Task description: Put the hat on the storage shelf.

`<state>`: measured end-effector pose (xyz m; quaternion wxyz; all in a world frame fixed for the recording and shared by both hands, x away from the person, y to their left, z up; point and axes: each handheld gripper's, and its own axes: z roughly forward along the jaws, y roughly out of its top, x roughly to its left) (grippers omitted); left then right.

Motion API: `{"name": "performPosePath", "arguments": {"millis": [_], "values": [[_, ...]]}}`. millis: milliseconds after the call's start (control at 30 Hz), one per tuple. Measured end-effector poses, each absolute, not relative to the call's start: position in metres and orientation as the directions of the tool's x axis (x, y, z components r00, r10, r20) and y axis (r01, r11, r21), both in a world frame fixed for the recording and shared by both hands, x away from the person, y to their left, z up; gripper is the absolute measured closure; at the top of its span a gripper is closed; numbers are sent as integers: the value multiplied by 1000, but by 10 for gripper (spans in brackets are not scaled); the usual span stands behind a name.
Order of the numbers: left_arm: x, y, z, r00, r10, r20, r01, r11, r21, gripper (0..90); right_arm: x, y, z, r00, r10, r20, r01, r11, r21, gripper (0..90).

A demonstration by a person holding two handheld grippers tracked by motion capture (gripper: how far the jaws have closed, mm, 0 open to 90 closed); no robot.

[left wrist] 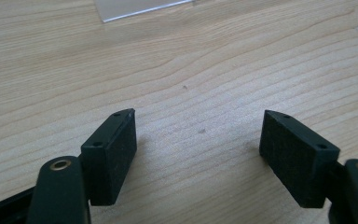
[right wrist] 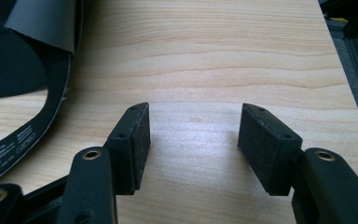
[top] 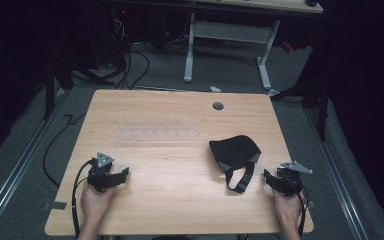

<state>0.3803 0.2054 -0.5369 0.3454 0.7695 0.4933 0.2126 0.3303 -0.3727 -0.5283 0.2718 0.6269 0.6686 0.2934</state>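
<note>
A black fabric piece [top: 234, 149] with a looped strap [top: 241, 180] lies on the right half of the wooden table [top: 180, 200]. My right gripper [top: 269, 176] rests near the front right corner, just right of the strap, jaws open and empty. In the right gripper view the open gripper [right wrist: 193, 135] has bare wood between its pads, and the strap [right wrist: 23, 135] and black fabric [right wrist: 9, 65] lie to its left. My left gripper [top: 125, 174] rests at the front left, open. The left gripper view shows that gripper [left wrist: 198, 135] with nothing between its jaws.
A clear plastic strip [top: 157, 134] lies flat at the table's middle left; its corner [left wrist: 130, 7] appears ahead of the left gripper. A round cable hole [top: 218, 106] sits near the far edge. Beyond the table stand a white desk frame [top: 227, 45] and floor cables.
</note>
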Motion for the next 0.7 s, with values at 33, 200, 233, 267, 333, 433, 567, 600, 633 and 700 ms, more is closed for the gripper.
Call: {"name": "performPosePath", "arguments": {"millis": [33, 200, 233, 267, 333, 433, 567, 600, 633, 700], "values": [[380, 205, -537, 423, 906, -14, 612, -275, 741, 278, 330, -373, -528, -66, 998, 7, 676, 39, 736, 441], [380, 205, -537, 423, 906, -13, 612, -275, 741, 278, 322, -374, -525, -68, 997, 37, 662, 17, 750, 460], [380, 205, -537, 422, 906, -13, 612, -275, 741, 278, 320, -375, -524, -73, 996, 48, 652, 12, 759, 468], [380, 205, -537, 422, 906, -14, 613, -274, 741, 278, 316, -375, -523, -83, 995, 61, 640, 6, 769, 478], [380, 205, -537, 422, 907, -14, 613, -274, 741, 278, 313, -375, -521, -84, 994, 67, 633, 2, 774, 481], [380, 205, -537, 422, 907, -14, 613, -274, 741, 279, 310, -375, -520, -94, 992, 85, 630, -7, 777, 484], [380, 205, -537, 422, 907, -14, 613, -273, 741, 279, 304, -373, -517, -109, 989, 99, 629, -9, 778, 485], [380, 205, -537, 422, 907, -14, 613, -273, 741, 279, 304, -373, -517, -109, 989, 99, 629, -9, 778, 485], [380, 205, -537, 422, 907, -14, 613, -274, 741, 279, 301, -372, -516, -116, 988, 101, 624, -6, 781, 484], [380, 205, -537, 422, 907, -14, 613, -274, 741, 279, 300, -372, -516, -118, 988, 104, 621, -9, 784, 483]]}}
